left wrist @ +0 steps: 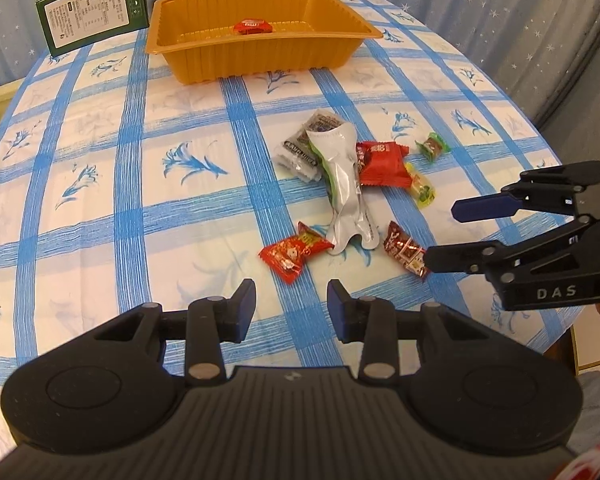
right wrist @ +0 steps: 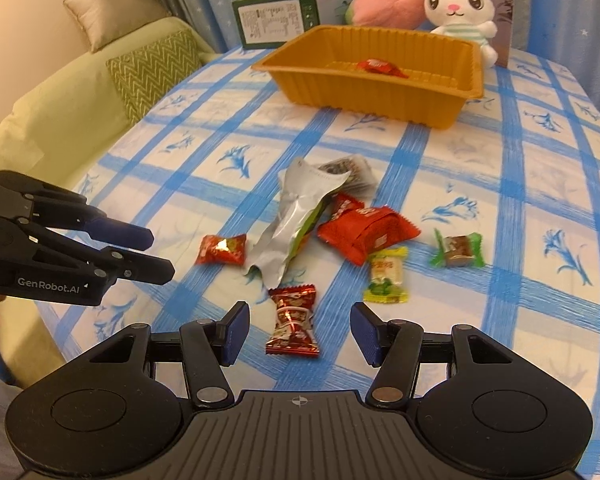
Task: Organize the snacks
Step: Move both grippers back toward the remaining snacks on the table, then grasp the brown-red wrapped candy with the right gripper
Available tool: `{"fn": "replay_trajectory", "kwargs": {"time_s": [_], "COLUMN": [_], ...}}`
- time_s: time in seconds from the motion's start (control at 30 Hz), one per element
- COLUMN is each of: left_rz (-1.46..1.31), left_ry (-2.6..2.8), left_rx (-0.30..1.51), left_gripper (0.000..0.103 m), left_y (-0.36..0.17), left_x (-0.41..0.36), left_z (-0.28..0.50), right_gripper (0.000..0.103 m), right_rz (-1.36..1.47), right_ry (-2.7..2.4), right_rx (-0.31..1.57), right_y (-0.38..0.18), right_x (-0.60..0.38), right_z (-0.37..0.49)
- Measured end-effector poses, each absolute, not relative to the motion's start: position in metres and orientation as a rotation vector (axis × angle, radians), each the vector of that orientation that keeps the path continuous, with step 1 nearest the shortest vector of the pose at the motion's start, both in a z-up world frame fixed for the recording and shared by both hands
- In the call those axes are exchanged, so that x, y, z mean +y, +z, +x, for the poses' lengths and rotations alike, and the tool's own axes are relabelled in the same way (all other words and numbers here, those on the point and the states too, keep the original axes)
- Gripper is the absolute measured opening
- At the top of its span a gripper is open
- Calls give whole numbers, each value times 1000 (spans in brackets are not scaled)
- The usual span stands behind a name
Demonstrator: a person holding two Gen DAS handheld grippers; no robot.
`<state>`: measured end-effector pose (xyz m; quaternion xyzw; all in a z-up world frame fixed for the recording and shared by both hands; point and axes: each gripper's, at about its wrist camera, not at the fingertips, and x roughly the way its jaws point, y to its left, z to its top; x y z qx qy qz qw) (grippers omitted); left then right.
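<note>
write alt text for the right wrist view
An open right gripper hovers over a dark red candy on a blue checked tablecloth, other snacks scattered beyond. An orange tray behind holds one red candy.

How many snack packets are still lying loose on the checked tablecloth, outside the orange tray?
7: a grey-black packet, long silver pouch, big red packet, green-ended candy, yellow-green candy, small red candy, dark red candy. More may hide beneath.
</note>
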<state>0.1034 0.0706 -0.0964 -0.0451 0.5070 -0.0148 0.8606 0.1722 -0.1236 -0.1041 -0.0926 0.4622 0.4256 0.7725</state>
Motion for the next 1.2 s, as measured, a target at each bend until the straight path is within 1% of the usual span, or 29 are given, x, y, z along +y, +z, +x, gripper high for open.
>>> {"fn": "replay_trajectory", "kwargs": {"time_s": [0.13, 0.27, 0.5, 0.6, 0.67, 0.73, 0.8, 0.87, 1.0, 1.2], "left_rz": [-95, -99, -104, -100, -97, -92, -89, -87, -89, -93], "left_ry": [-32, -30, -35, -38, -43, -47, -50, -54, -70, -85], "left_rx": [1062, 1060, 1050, 1048, 1044, 1041, 1040, 1041, 1030, 996], "left_gripper": [35, 35, 35, 35, 35, 35, 35, 35, 35, 35], "left_y": [-98, -99, -100, -100, -100, -100, -101, -101, -100, -99], "left_x": [73, 75, 78, 78, 78, 78, 77, 76, 73, 63], "left_z": [102, 102, 103, 104, 104, 105, 106, 107, 111, 125], "right_gripper": [56, 48, 43, 39, 34, 31, 24, 22, 21, 21], "right_rz": [-220, -244, -302, -332, -360, -379, -386, -377, -354, -231], "right_ry": [923, 919, 907, 902, 897, 891, 886, 886, 862, 788], "right_rx": [1007, 1011, 980, 968, 961, 951, 944, 947, 950, 953], "right_y": [-113, -121, -128, -130, -133, -134, -135, -134, -130, -113], "right_x": [-115, -108, -96, -92, -89, -89, -89, -92, -99, -124], "right_z": [170, 167, 161, 158, 156, 155, 154, 155, 157, 171]}}
